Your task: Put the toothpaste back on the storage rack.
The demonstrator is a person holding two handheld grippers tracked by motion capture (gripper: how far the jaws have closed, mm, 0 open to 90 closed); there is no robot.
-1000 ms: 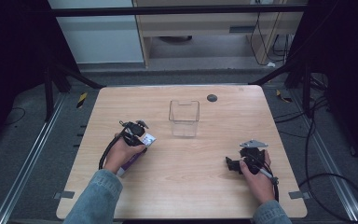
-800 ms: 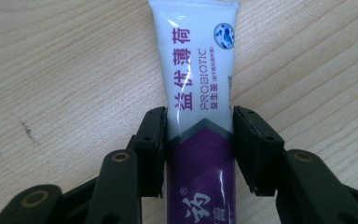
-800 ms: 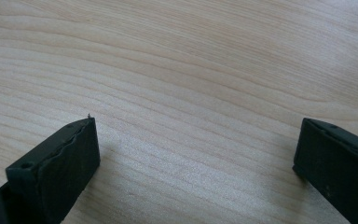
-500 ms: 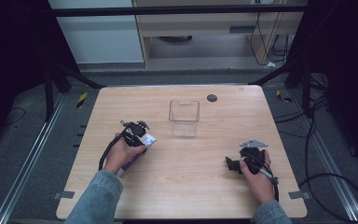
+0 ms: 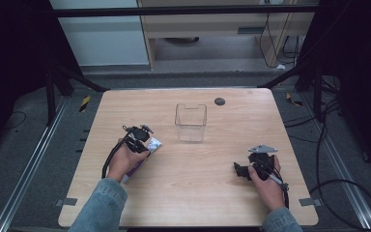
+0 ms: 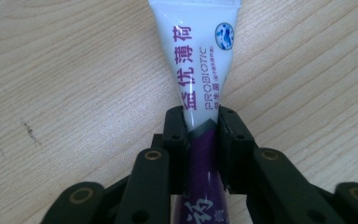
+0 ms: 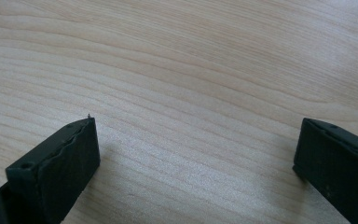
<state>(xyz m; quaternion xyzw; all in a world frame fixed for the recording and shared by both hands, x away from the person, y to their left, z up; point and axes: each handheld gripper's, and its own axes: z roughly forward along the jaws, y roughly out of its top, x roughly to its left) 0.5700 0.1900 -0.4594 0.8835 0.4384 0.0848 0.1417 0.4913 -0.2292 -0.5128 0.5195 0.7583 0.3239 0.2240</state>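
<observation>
A white and purple tube (image 6: 196,56) with printed lettering lies flat on the wooden table (image 5: 212,203). My left gripper (image 6: 200,116) is shut on it where white meets purple; its jaws have just been closing and now press both sides. From the high view, the left gripper (image 5: 142,140) sits at the table's left with the tube's (image 5: 153,143) white end poking out toward the middle. My right gripper (image 5: 239,170) rests on the table at the right and points left. In its own view, the right gripper (image 7: 196,140) stands open over bare wood.
An empty clear plastic container (image 5: 191,123) stands upright near the table's middle, beyond both grippers. A small black disc (image 5: 219,101) lies near the far edge. Cables trail from both grippers toward the near edge.
</observation>
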